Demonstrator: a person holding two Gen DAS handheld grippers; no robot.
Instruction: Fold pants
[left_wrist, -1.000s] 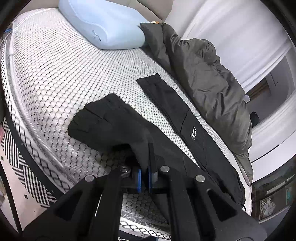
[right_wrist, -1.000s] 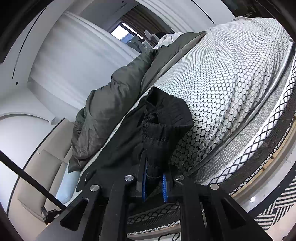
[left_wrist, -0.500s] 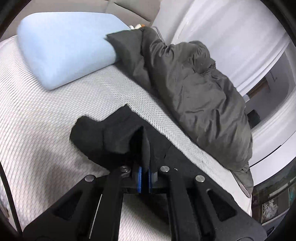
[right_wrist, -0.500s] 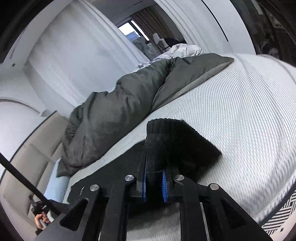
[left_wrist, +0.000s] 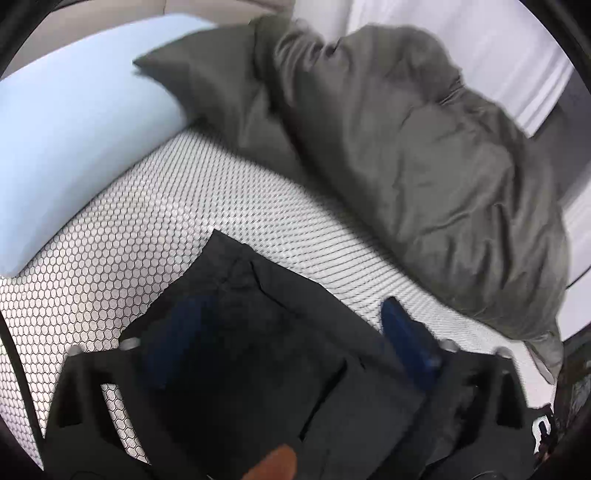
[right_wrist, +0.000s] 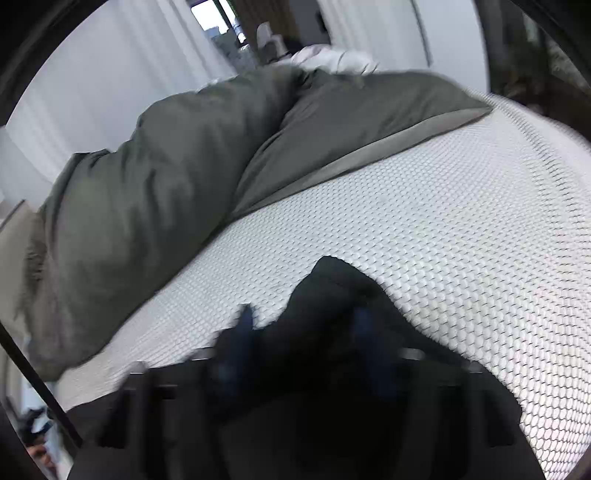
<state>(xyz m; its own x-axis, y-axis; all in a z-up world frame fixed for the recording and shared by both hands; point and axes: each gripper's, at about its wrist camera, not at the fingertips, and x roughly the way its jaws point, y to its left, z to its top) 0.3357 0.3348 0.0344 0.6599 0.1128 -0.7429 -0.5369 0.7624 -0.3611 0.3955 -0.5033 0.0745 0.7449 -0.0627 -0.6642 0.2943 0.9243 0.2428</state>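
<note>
Now, black pants (left_wrist: 258, 350) lie doubled over on the honeycomb-patterned bed (left_wrist: 129, 251) | left tool (left_wrist: 291, 332) and right tool (right_wrist: 303, 339) have just been opening, jaws spread, cloth below, nothing gripped | one fold seems done; further folding and smoothing likely remain | grey duvet (left_wrist: 406, 166) beside.

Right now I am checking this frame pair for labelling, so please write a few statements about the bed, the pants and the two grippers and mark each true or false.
1. The left gripper is clamped on the black pants. False: its jaws have just opened and stand apart over the fabric.
2. A light blue pillow lies on the mattress. True.
3. The duvet is red. False: it is dark grey-green.
4. The right gripper is open. True: its jaws have just opened.
5. The pants hang off the bed. False: they lie on the mattress.
</note>
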